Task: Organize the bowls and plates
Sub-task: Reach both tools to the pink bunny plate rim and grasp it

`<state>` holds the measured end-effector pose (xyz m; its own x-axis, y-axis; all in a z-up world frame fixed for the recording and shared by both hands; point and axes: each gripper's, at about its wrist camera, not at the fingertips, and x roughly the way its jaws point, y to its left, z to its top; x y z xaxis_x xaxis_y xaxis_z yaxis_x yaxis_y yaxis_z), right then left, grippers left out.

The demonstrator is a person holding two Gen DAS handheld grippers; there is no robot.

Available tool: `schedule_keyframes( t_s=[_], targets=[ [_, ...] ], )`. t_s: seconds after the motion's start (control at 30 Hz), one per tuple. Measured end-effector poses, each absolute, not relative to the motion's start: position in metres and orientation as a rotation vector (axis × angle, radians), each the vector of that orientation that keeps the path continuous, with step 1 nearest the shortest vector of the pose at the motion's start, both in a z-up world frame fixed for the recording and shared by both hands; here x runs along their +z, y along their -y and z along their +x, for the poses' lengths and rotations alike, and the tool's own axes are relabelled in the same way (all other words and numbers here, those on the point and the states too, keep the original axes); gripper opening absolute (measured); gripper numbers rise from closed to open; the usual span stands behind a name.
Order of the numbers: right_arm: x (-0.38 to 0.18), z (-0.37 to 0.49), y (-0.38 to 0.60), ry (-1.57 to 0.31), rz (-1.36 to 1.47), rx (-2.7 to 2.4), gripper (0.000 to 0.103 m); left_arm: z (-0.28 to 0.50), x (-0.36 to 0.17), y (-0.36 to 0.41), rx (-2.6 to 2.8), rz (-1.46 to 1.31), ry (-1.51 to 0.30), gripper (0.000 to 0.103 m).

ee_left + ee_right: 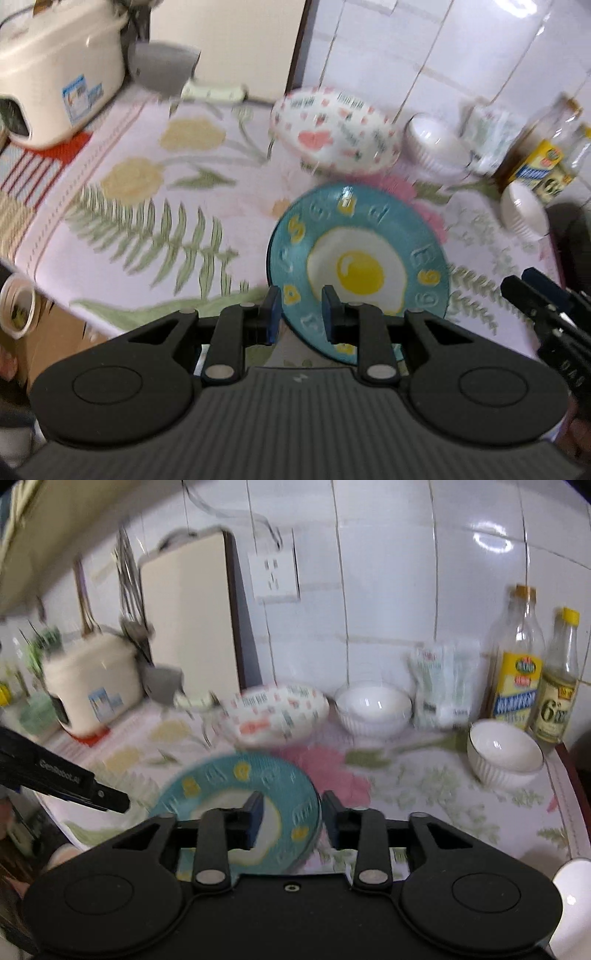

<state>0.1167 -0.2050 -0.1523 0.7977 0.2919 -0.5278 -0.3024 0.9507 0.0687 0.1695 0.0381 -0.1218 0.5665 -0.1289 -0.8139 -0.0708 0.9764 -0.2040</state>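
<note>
Left tongs (300, 313) wide over blue plate (369, 236) rim | right tongs (291, 821) wide, beside plate | plate near 2 white bowls | stiff, slippery, breakable; grab rim

Both wrist cameras look forward over their jaws, close above the tablecloth (155, 192), sharing the blue plate (369, 229) ahead.

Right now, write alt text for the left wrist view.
The left gripper sits open over the near rim of a teal fried-egg plate on a floral tablecloth. Behind it stand a heart-patterned plate and white bowls.
</note>
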Motion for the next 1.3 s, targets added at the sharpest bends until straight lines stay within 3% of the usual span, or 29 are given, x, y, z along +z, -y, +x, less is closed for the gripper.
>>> schedule_keyframes(
  t_s=[0.23,0.33,0.47,0.5,0.7,0.9,1.3],
  targets=[
    [-0.151,0.135,0.215,-0.516,0.092,0.389,0.05,0.178,-0.11,-0.048,-0.116,-0.17,-0.856,0.026],
    [-0.154,0.154,0.212,-0.516,0.103,0.416,0.053,0.188,-0.108,-0.055,-0.117,-0.145,-0.8,0.038],
    [-0.156,0.186,0.204,-0.546,0.062,0.411,0.055,0.209,-0.109,-0.061,-0.092,-0.106,-0.736,0.061],
    [-0.156,0.195,0.205,-0.554,0.073,0.411,0.06,0.215,-0.11,-0.063,-0.083,-0.101,-0.728,0.066],
    [-0.165,0.247,0.206,-0.613,0.189,0.457,0.07,0.247,-0.112,-0.066,-0.095,-0.06,-0.674,0.082],
    [-0.196,0.293,0.202,-0.701,0.302,0.486,0.07,0.288,-0.131,-0.073,-0.126,-0.104,-0.683,0.087],
    [-0.238,0.351,0.192,-0.847,0.391,0.39,0.07,0.361,-0.191,-0.082,-0.175,-0.189,-0.832,0.084]
  ],
)
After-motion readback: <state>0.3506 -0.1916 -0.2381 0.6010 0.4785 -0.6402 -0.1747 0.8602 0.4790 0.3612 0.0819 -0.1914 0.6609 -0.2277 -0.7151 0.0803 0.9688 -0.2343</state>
